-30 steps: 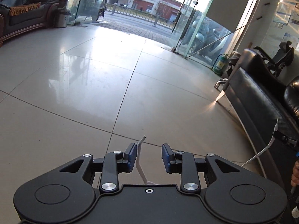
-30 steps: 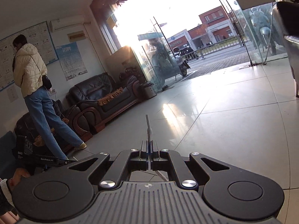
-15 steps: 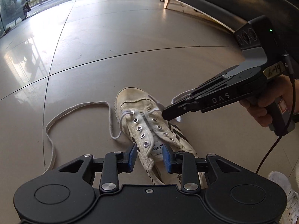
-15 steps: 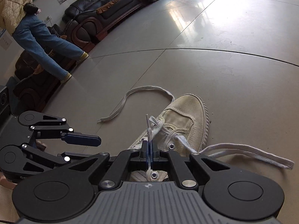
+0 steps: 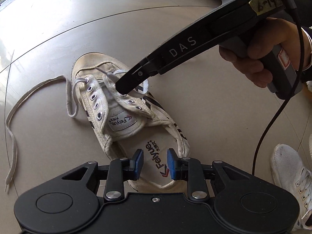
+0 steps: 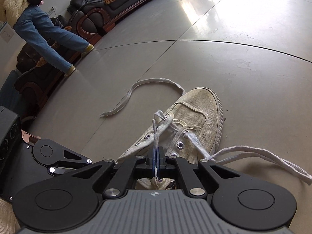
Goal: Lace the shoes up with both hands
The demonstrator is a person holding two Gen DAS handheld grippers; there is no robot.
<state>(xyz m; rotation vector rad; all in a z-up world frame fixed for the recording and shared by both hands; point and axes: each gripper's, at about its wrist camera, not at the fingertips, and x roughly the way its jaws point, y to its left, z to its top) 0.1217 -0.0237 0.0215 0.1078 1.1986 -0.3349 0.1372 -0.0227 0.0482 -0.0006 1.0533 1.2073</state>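
Right gripper (image 6: 156,159) clamped on the lace tip (image 6: 155,130), nose down at a right-row eyelet (image 5: 123,95), likely lined up to feed the tip through. Left gripper (image 5: 155,163) spread, empty, hovering over the heel opening. Shoe (image 5: 120,105) on floor (image 5: 214,107); only toe-end eyelets threaded, long lace end (image 5: 29,97) trailing left.

Black left gripper (image 5: 153,163) with blue pads, black right gripper (image 6: 156,159) lettered DAS, black cable (image 5: 273,117)

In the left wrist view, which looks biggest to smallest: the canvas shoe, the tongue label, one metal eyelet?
1. Canvas shoe, by far the largest.
2. Tongue label, a small patch on it.
3. Metal eyelet, tiny beside the label.
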